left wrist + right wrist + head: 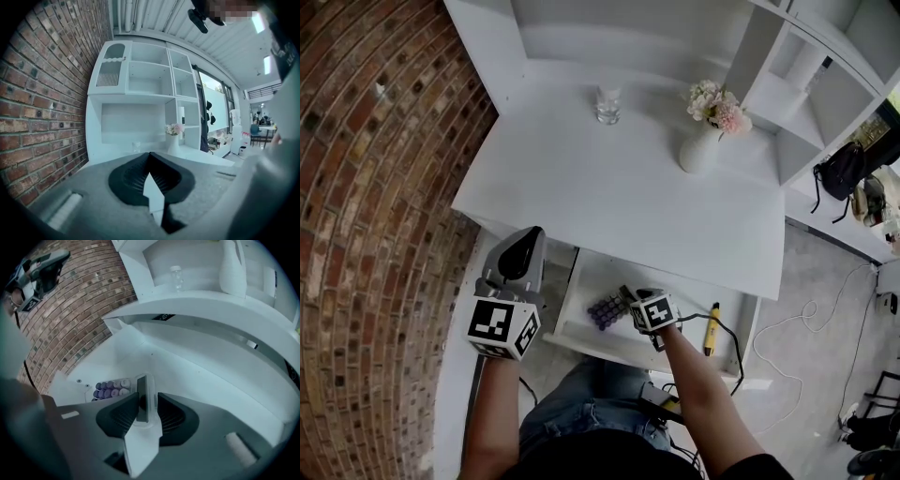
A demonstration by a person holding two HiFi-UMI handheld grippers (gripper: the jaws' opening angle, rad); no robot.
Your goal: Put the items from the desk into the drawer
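The white drawer (675, 279) stands pulled out under the desk (609, 187). In it lie a pack of purple-capped cylinders (606, 309) and a yellow pen (711, 328). My right gripper (630, 298) reaches down into the drawer beside the purple pack (110, 389). In the right gripper view this gripper (149, 396) is shut on a thin dark slab in a clear case (142, 385), held on edge just above the drawer floor (187, 376). My left gripper (527, 242) hovers at the desk's front left corner, shut (150, 154) and holding nothing.
A drinking glass (607, 103) and a white vase (701, 148) of pink flowers stand at the back of the desk. White shelves (806, 103) rise on the right, with a black bag (839, 173) hung beside them. A brick wall (375, 234) runs along the left. Cables (806, 314) lie on the floor.
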